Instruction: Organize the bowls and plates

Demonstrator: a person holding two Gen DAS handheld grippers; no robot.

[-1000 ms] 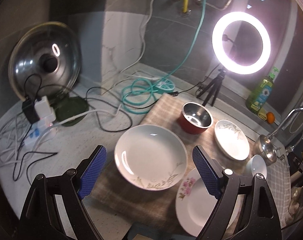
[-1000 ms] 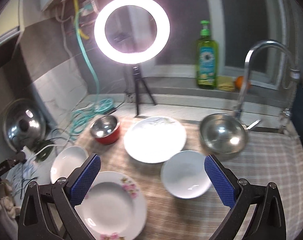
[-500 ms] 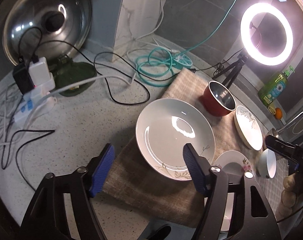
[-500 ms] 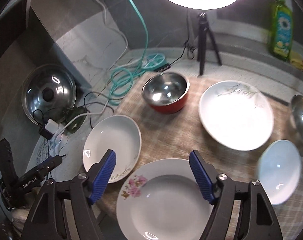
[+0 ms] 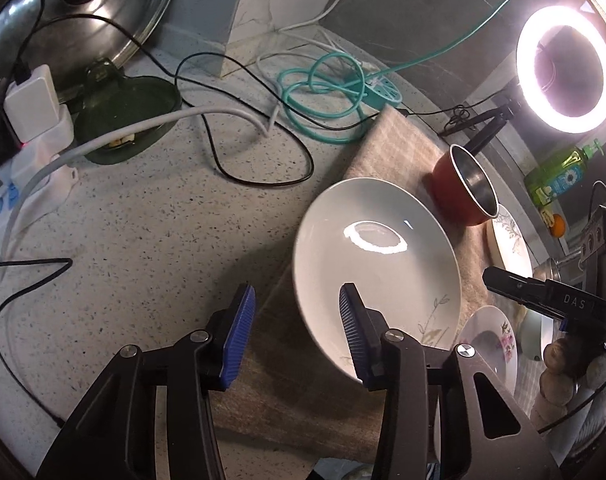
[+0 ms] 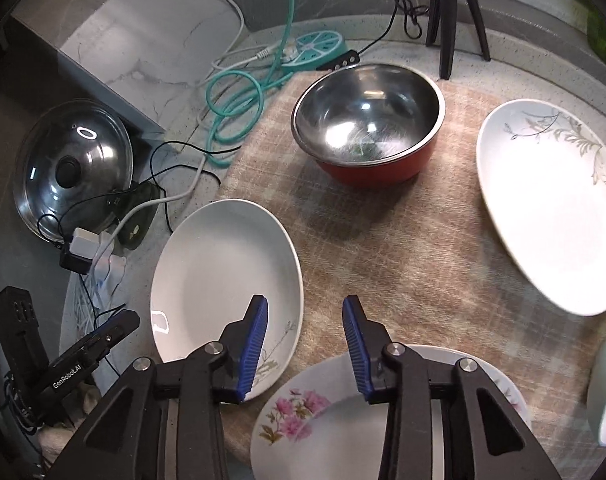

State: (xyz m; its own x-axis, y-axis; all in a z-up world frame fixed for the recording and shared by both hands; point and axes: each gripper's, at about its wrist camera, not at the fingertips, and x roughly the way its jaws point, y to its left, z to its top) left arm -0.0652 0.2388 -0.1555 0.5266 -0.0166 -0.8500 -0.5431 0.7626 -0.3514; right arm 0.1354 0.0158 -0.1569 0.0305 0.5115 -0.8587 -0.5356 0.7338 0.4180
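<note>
speckled counter (image 5: 151,240) under checked cloth (image 6: 383,248)

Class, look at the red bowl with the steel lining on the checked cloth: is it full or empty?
Empty. The right wrist view looks straight into the red bowl: its shiny steel inside shows only reflections down to the bottom, with no food or liquid in it.

On the cloth (image 6: 403,248), the bowl (image 6: 367,128) sits behind 3 plates (image 6: 223,280).
</note>
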